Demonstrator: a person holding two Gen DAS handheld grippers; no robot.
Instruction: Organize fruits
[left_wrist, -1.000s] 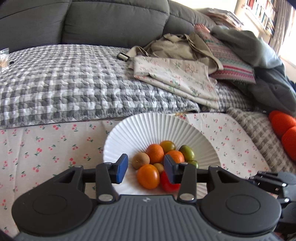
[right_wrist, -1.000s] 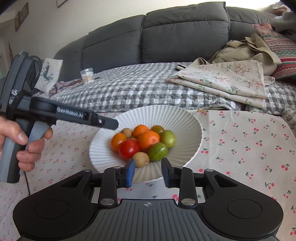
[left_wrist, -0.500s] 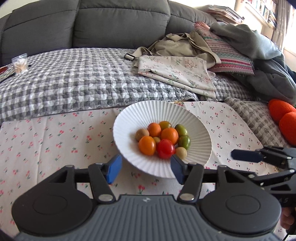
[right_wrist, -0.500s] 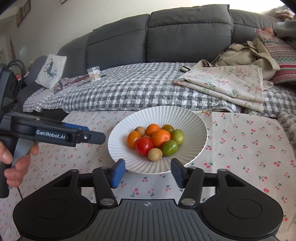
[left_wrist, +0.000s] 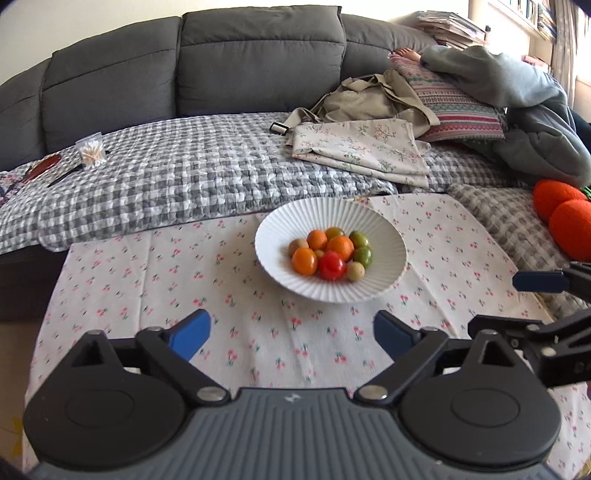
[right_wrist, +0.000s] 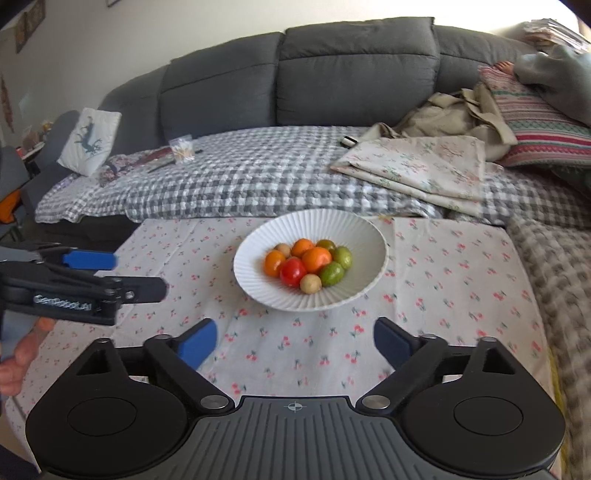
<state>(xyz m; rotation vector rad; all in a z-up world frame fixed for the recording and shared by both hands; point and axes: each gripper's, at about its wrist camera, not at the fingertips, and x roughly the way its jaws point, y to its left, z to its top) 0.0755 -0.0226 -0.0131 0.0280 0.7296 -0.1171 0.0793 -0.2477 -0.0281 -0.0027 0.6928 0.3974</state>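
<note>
A white ribbed bowl (left_wrist: 391, 243) is seen near the far edge of the surface (left_wrist: 147, 280), which is covered with a cloth printed with small cherries. The fruits (left_wrist: 328, 249) are gathered in the bottom of the bowl as one close heap, touching each other. This is judged to be because of the sloping wall – anything round rolls down to the middle. Three orange fruits, one red fruit (right_wrist: 293, 272), two or three green ones and two pale brownish ones can be counted; a further small one may be hidden between them. All are small, round and smooth, and the red one is shiny.

The left gripper (left_wrist: 291, 332) is held wide open over the near part of the surface, and nothing is between its blue pads. The right gripper (right_wrist: 294, 339) is also spread wide and is empty. Both are kept well apart from the bowl and are pointed toward it – a position from which a reach to the heap could be started, or in which the work is already finished; which one cannot be told. No fruit is seen loose on the cloth, so the collecting seems to be done.
</note>
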